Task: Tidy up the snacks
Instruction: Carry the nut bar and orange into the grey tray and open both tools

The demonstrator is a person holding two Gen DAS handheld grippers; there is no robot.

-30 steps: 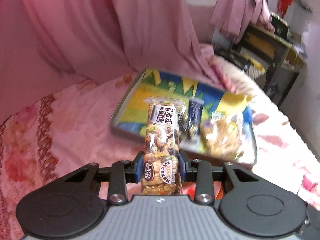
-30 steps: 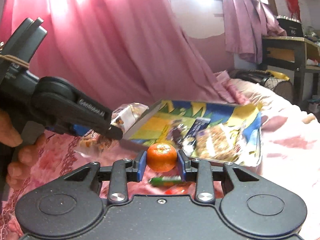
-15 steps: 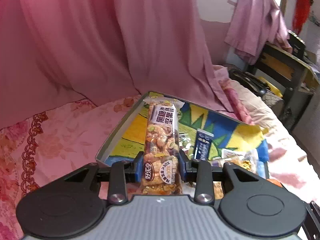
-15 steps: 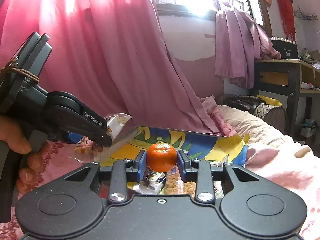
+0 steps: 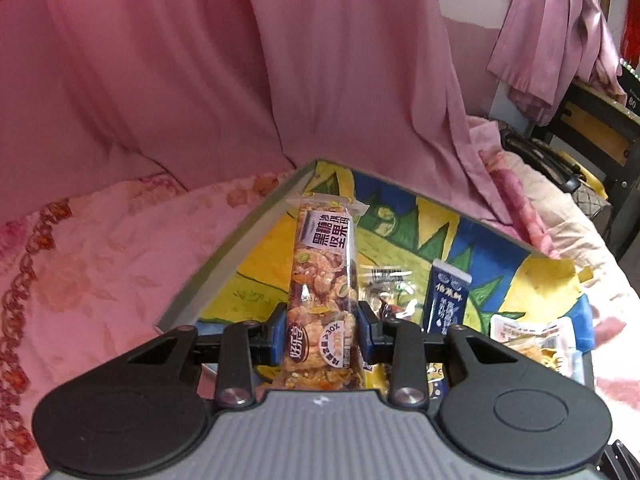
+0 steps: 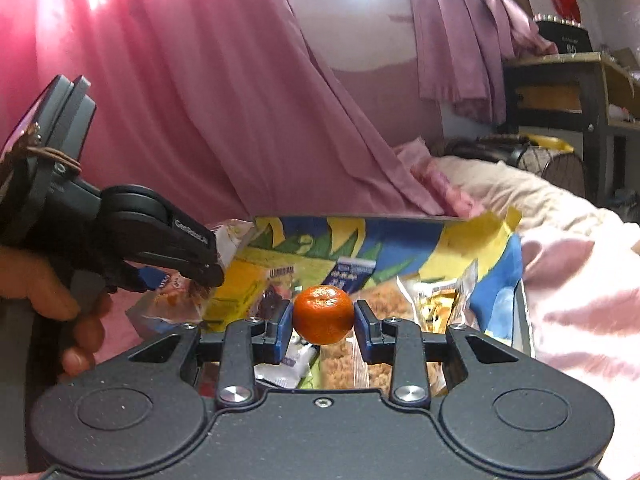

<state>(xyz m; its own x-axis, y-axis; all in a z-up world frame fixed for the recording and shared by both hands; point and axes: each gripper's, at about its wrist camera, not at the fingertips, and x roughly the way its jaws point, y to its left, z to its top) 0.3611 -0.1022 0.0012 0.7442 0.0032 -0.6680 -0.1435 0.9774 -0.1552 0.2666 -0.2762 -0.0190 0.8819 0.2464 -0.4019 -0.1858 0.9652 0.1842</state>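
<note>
Pink floral bedspread carries the colourful shallow tray; left tongs clamp a clear-wrapped nut bar, right tongs a small orange mandarin, likely both tray-bound.

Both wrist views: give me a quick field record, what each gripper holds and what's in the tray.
left gripper: shut on nut bar packet, held upright over the tray's near left corner
right gripper: shut on mandarin orange
tray: colourful yellow, blue and green lining, resting on pink floral bedspread
tray contents: blue sachet, clear candy wrapper, crunchy snack packs
backdrop: pink curtain
</note>
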